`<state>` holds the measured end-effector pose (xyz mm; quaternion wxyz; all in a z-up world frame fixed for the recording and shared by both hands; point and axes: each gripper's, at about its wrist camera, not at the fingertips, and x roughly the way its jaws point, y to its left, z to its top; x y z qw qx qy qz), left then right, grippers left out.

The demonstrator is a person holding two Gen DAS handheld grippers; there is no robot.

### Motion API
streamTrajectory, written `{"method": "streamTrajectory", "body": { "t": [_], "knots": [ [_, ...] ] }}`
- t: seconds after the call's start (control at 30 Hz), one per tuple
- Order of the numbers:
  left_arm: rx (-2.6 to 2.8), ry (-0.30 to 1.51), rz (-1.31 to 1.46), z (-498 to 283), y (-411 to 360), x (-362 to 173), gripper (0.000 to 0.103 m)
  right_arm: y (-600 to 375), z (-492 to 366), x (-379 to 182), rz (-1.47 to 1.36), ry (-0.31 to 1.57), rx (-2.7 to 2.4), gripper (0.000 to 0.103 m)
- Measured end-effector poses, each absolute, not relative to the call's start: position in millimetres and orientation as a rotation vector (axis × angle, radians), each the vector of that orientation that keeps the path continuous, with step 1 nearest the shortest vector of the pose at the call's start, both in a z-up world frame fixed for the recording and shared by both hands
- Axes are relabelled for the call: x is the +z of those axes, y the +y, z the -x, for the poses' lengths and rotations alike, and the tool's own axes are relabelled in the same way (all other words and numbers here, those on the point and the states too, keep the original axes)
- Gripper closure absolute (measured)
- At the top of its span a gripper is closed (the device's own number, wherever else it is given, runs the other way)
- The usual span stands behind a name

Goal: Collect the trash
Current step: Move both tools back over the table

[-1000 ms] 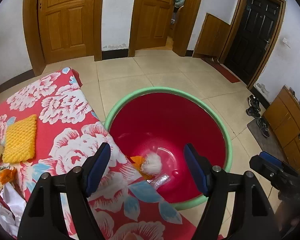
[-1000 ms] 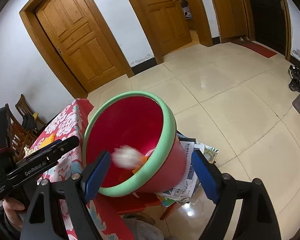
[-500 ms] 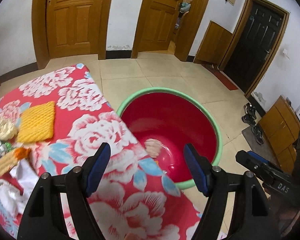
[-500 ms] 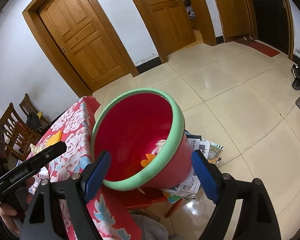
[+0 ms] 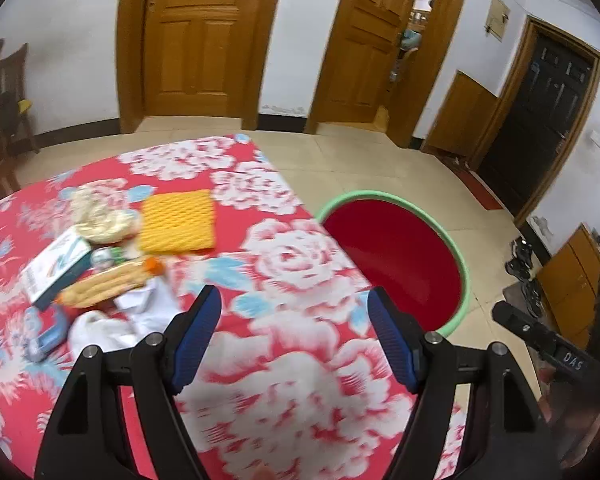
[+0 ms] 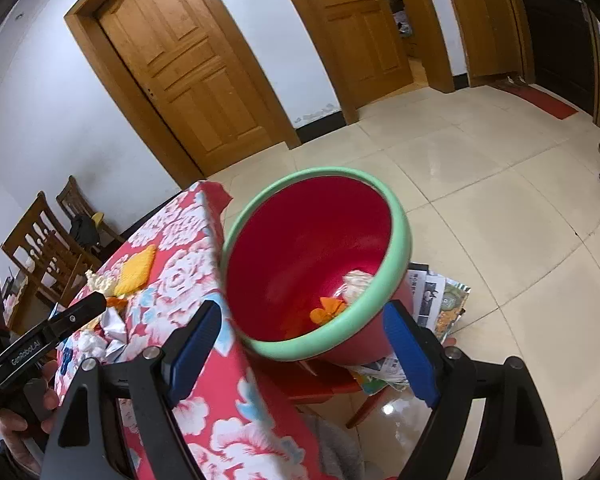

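Left tongs [image 5: 294,334] spread apart, nothing between the blue pads, hovering over the table [image 5: 300,380] with its red cloth of white flowers. Right tongs [image 6: 304,350] likewise wide apart and empty, pointed at the red bin [image 6: 300,248] with a green rim, which stands just off the table's edge.

Inside the bin: a crumpled white wad [image 6: 358,282] and an orange scrap [image 6: 326,312], both low against the wall nearer the camera.

Trash on the table, far left side in the left wrist view: yellow foam net [image 5: 177,221], a small white and teal carton [image 5: 56,272], a long yellowish wrapper [image 5: 104,284], crumpled white tissue [image 5: 112,324]. Carton print too blurred to read.

Writing: "GenRobot.AI" on the left tool's body in the right wrist view; "DAS" on the right tool's body in the left wrist view.

Printed papers [image 6: 436,300] lie under the bin.
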<state>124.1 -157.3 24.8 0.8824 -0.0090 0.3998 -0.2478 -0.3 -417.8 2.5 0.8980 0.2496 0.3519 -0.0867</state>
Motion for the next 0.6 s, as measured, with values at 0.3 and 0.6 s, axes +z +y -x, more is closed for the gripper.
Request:
{"method": "streamTrajectory", "body": {
  "t": [0.3, 0.6],
  "knots": [
    [-0.372, 0.838, 0.05, -127, -89, 17, 0.028, -396, -3, 6, -0.494, 0.741, -0.138, 0.018],
    [-0.255, 0.857, 0.073, -138, -30, 8, 0.028, -378, -9, 7, -0.472, 0.758, -0.11, 0.018]
  ]
}}
